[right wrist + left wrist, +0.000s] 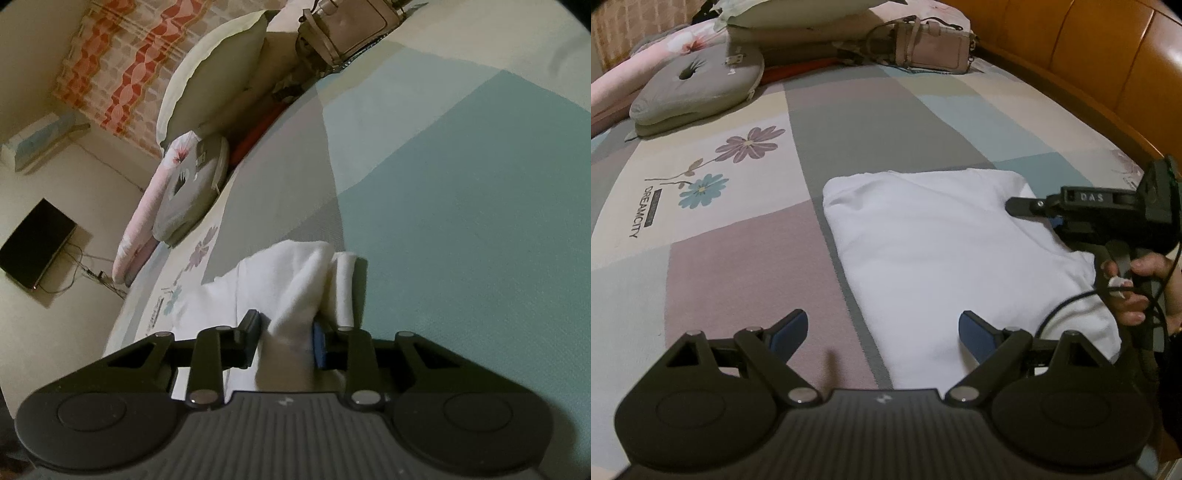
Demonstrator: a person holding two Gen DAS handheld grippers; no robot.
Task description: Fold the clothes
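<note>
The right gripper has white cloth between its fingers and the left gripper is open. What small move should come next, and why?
Probably the left gripper should go to the near edge of the white garment and close on it. Its jaws stand wide and empty over that edge, while the right gripper already has a bunched fold at the far corner. With both sides held, the fold should stay even.

Left wrist view: sits behind the left gripper [882, 332], angled steeply down over the bed [746, 258], facing the far edge where the cushion [698, 88] and handbag [934, 48] lie; wooden bed frame [1089, 55] along the right edge.
Right wrist view: rolled sideways, low and very near the bed surface, just behind the right gripper [286, 339].
Shared: the white garment [942, 251], cushion, handbag, flower-print sheet; the left view also takes in the right gripper from the side.
</note>
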